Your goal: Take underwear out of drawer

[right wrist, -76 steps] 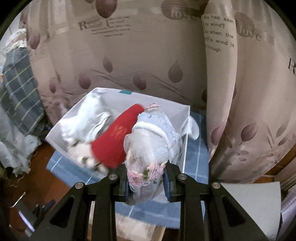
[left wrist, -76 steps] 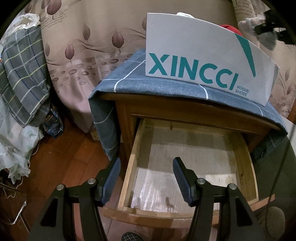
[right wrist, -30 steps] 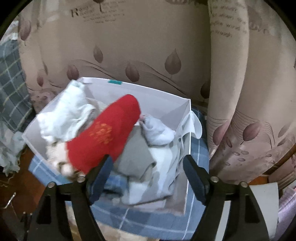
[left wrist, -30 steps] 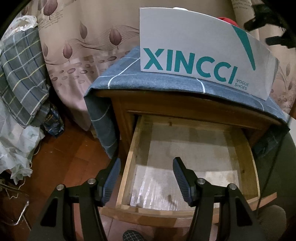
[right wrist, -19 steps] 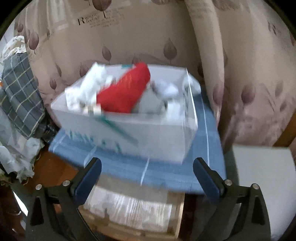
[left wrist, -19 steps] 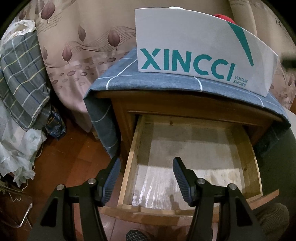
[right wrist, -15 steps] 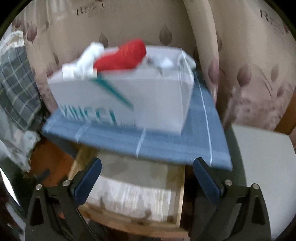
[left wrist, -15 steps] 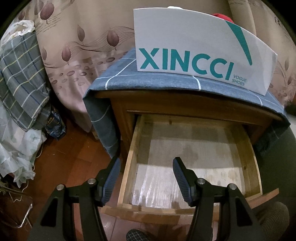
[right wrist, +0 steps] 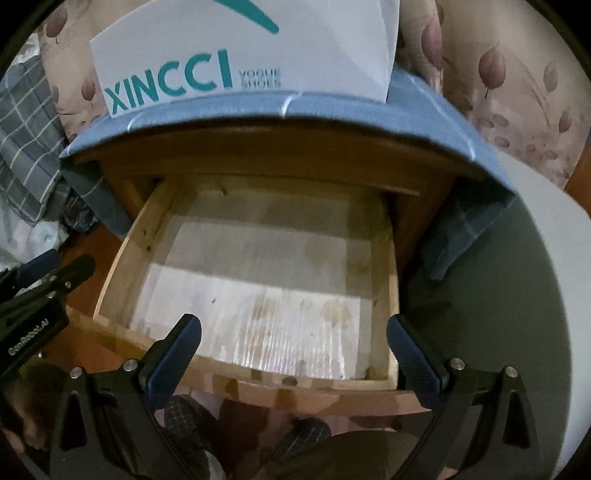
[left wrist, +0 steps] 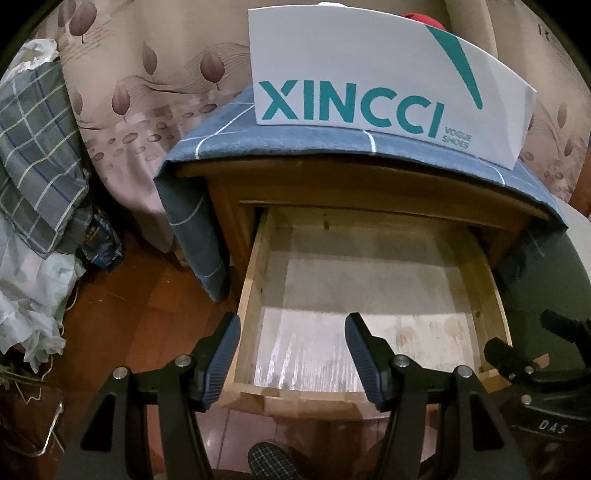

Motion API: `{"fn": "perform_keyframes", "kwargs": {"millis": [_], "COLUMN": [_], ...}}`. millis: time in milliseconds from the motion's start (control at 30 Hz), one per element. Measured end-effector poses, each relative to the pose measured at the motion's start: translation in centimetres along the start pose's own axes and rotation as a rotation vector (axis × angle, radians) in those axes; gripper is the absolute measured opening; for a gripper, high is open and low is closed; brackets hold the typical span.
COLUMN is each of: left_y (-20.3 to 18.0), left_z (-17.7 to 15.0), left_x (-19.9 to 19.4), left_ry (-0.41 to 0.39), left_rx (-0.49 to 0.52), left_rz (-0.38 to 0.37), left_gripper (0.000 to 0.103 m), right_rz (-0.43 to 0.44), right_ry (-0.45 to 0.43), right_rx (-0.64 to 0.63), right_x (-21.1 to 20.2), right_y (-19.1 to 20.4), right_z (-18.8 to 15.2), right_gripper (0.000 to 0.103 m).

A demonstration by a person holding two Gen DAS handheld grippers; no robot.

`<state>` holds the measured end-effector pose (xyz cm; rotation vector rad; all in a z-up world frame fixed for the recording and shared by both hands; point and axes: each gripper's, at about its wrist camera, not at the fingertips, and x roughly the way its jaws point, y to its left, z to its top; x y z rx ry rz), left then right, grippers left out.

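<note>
Both views are dim and warm, with black vignette corners and strong fisheye bending at the edges. Light falls from above onto the near part of the drawer [left wrist: 369,295] floor, which shines pale; its far part lies in shadow. The right view is slightly blurred; the white box [right wrist: 258,48] looks soft.

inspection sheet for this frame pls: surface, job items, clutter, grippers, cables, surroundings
Surface: wooden nightstand draped with blue checked cloth.
Job's things: open wooden drawer, only a pale liner inside, no underwear seen; white XINCCI shoe box on top, red fabric peeking out.
Clutter: plaid grey bedding heaped at left.
Grippers: left gripper and right gripper both open, empty, over the drawer front.
Cables: nothing seen.
Surroundings: leaf-print beige curtain, reddish wood floor.
</note>
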<state>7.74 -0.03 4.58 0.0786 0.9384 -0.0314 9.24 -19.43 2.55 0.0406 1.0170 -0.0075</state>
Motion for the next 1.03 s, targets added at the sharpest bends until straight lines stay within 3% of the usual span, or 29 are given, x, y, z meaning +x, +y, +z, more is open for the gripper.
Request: {"fn": "perform_keyframes", "kwargs": {"millis": [333, 1033], "left_y": [-0.6, -0.9], "left_z": [-0.4, -0.4], "left_x": [-0.2, -0.6], "left_ry": [0.005, -0.013], "left_rx": [0.020, 0.047], "left_rz": [0.000, -0.032], "left_gripper": [0.060, 0.060], "right_rz": [-0.007, -0.017], "right_ry": [-0.034, -0.010], "right_rx": [-0.017, -0.037], "right_x": [-0.2, 0.3], "right_y": [0.6, 1.0], "right_z": [-0.7, -0.6], "right_gripper": [0.100, 0.100]}}
